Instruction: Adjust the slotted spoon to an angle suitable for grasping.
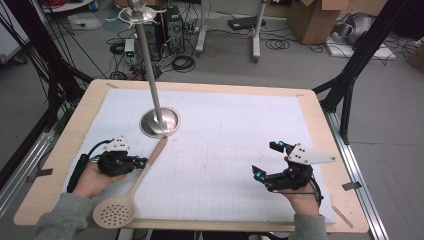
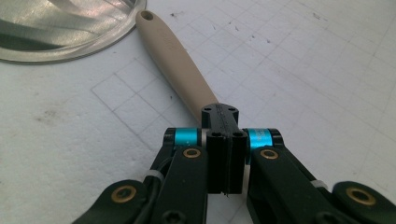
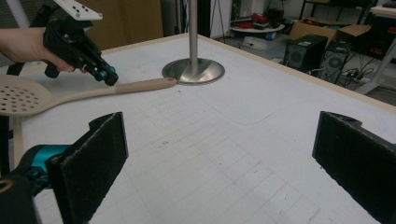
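At lower left of the high view: left gripper resting with jaws fully closed, tips pressing against the handle of the beige slotted spoon, not clamping it. Lying diagonally on the white gridded mat, perforated bowl overhanging the table's lower edge, handle end touching the round steel base of the upright pole. At lower right: right gripper hovering with jaws spread wide, holding nothing, well apart from the spoon.
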`<action>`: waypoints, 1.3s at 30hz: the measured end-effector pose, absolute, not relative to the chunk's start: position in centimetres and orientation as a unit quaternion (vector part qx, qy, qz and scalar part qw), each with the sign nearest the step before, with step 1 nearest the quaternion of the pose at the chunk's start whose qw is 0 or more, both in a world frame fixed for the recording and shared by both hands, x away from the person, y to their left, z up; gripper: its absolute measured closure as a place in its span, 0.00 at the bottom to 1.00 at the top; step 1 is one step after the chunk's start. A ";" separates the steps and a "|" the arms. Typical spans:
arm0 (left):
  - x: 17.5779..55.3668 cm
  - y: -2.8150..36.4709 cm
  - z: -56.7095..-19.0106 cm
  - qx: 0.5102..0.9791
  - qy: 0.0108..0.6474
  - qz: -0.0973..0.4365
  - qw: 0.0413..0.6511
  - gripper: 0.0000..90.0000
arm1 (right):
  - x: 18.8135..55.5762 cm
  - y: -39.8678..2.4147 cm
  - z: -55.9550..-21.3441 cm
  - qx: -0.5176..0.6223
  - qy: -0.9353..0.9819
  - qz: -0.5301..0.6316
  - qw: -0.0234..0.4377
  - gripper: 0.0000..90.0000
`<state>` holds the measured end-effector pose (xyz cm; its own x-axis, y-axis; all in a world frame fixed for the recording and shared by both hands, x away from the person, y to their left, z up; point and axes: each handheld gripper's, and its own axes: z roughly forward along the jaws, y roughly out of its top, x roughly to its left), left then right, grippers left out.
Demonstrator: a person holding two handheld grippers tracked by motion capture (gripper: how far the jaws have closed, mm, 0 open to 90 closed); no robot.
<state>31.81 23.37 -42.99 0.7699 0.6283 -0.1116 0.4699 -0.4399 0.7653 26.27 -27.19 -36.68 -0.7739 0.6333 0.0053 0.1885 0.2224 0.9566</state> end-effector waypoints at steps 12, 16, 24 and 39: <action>32.8 19.8 -43.1 0.871 0.291 0.060 0.392 1.00 | 26.3 -27.1 -36.7 0.273 0.756 0.561 0.197 0.02; 32.7 18.6 -43.2 0.877 0.277 0.053 0.389 0.99 | 26.3 -27.2 -36.7 0.273 0.755 0.563 0.197 0.03; 32.4 16.9 -43.0 0.890 0.249 0.048 0.379 0.99 | 26.3 -27.2 -36.7 0.272 0.756 0.561 0.198 0.03; 32.5 14.9 -42.9 0.912 0.217 0.056 0.344 0.99 | 26.4 -27.2 -36.8 0.273 0.755 0.563 0.197 0.03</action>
<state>32.47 14.91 -42.91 0.8991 0.4351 -0.0473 0.3579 -0.6687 0.6517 26.36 -27.22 -36.78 -0.7737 0.6335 0.0099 0.1904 0.2177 0.9573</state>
